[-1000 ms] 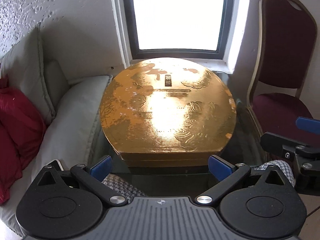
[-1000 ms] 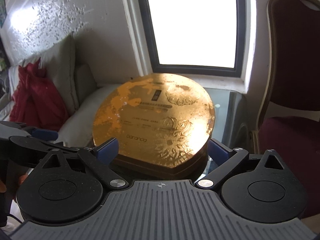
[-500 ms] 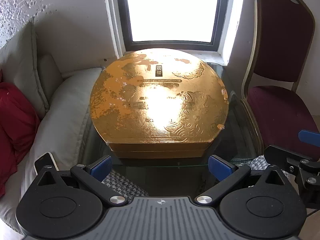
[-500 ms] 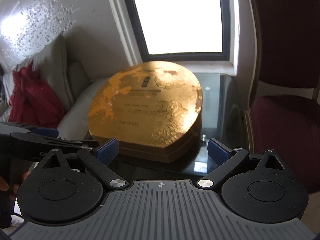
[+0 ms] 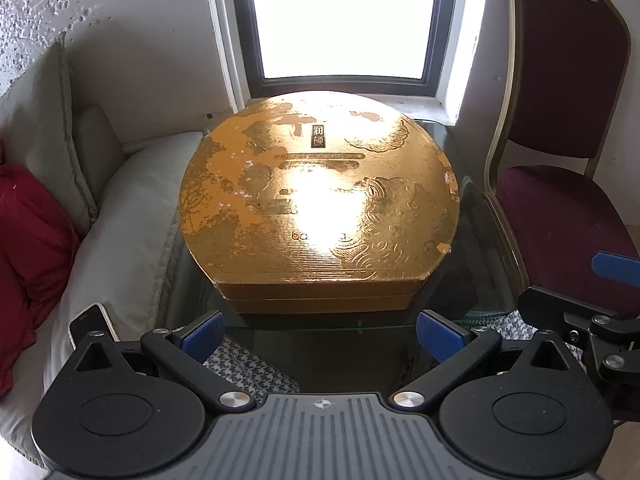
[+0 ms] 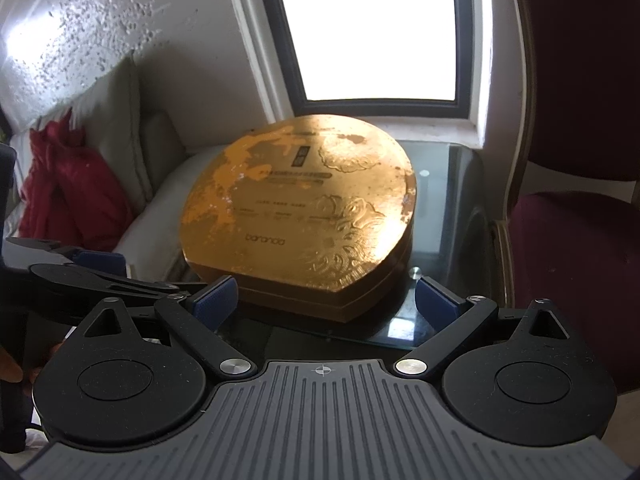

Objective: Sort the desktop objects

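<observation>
A large round golden gift box [image 5: 320, 208] with worn embossed lid lies shut on a small glass table [image 5: 472, 280]. From the right wrist view the same golden box [image 6: 296, 216] fills most of the glass table [image 6: 448, 208]. My left gripper [image 5: 320, 334] hangs open just short of the table's near edge, nothing between its blue pads. My right gripper [image 6: 325, 300] is also open and empty, near the box's front right corner. The right gripper's tip shows at the right edge of the left wrist view.
A grey cushioned sofa [image 5: 120, 216] with a red cushion [image 5: 28, 232] stands left of the table; a phone [image 5: 90, 326] lies on its seat. A maroon chair [image 5: 560, 184] stands to the right. A bright window [image 5: 344, 20] is behind. Houndstooth fabric [image 5: 252, 372] shows below.
Both grippers have drawn back and up from the golden box, which now looks smaller and farther. The box stays shut on the table. Both grippers stay open.
</observation>
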Motion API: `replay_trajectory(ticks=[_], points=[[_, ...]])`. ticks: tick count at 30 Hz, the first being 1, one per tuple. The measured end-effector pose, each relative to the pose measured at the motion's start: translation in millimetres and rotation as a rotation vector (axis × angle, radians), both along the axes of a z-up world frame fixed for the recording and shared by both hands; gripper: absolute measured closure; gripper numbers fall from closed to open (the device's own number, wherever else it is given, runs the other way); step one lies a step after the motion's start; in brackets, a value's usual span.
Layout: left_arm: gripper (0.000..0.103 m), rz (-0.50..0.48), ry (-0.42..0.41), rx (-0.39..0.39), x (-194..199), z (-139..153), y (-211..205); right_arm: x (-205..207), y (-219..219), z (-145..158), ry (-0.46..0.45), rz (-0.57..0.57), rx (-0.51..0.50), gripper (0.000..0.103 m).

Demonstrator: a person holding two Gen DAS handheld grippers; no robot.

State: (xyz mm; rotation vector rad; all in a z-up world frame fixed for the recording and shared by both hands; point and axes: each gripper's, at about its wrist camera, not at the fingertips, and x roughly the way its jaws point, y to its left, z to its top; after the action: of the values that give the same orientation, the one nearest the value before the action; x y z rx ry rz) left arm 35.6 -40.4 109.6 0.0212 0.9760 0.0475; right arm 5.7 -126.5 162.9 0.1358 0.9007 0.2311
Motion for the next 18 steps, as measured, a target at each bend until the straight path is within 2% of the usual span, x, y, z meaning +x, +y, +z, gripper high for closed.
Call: replay_trajectory(ticks=[18], points=[[0.001, 0.022, 0.081, -0.023, 7, -18, 7, 8, -1, -10, 0.045, 0.005, 0.002, 0.004]])
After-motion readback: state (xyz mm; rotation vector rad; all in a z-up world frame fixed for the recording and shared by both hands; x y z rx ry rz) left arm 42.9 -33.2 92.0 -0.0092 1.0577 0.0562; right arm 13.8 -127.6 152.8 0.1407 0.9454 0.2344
